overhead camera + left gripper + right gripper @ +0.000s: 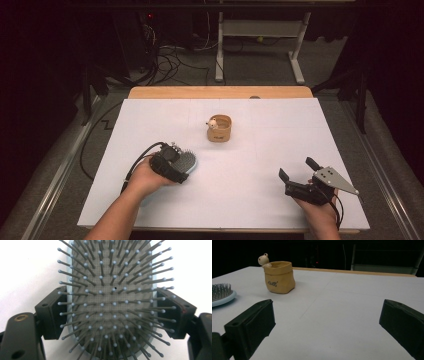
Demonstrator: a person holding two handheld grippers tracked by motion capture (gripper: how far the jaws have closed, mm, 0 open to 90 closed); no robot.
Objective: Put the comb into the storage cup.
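A light-blue hairbrush (188, 161) with grey bristles lies bristles up on the white table, left of centre. My left gripper (173, 159) sits over it. In the left gripper view the two black jaws press on either side of the brush head (112, 290), so the gripper (112, 315) is shut on it. My right gripper (297, 168) rests low at the front right, open, with nothing between its fingers (327, 315). The right gripper view has the hairbrush (222, 293) at its left edge.
A small tan pot (219, 128) with a little white frog figure (212, 122) on its rim stands at mid-table; the right gripper view has this pot (279, 277) at upper left. White sheet (280, 130) covers the table. Cables and a desk frame (260, 45) lie beyond.
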